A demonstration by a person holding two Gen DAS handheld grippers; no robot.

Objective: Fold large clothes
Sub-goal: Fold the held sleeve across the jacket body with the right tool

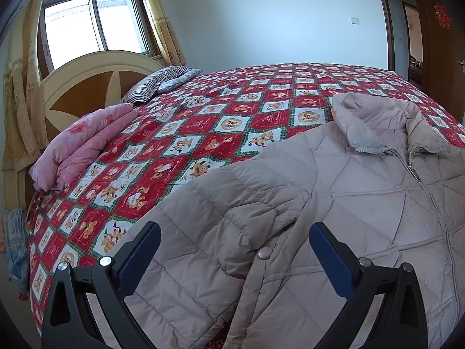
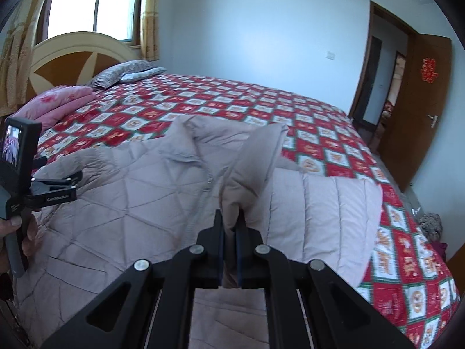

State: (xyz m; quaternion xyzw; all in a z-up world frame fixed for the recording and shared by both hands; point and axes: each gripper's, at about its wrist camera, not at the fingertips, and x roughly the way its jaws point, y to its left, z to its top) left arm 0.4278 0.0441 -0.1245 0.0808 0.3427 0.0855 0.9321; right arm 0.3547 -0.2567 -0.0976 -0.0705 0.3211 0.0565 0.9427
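Both grippers are over one bed, and they are in different states. Left gripper (image 1: 234, 250) has its two fingers spread wide, with nothing between them; under the gap lies one sleeve (image 1: 203, 232) of the jacket, and one round snap button (image 1: 264, 253) shows there on the cloth. Right gripper (image 2: 229, 234) has its two fingers almost together, pinched on a fold of the jacket's other sleeve (image 2: 255, 168), which stands up from the fingers in a peak. There is one jacket (image 1: 363, 203), pale beige and quilted, lying face up on the near part of the bed, with the zipper (image 1: 436, 203) closed and the collar (image 1: 375, 122) turned toward the far side. In the right wrist view the left gripper (image 2: 58, 184) is seen from the side at the left edge, held in one hand (image 2: 17, 226), just above the jacket's edge. One bedspread (image 1: 203, 110) covers the bed, red with white cartoon squares. Near the headboard (image 1: 87, 87) I count one folded pink quilt (image 1: 84, 148) and two pillows (image 1: 162, 83), one striped and one grey, touching each other. One window (image 1: 93, 23) is behind the headboard, with one curtain (image 1: 162, 20) at each side. One brown door (image 2: 421, 110) stands open at the right.
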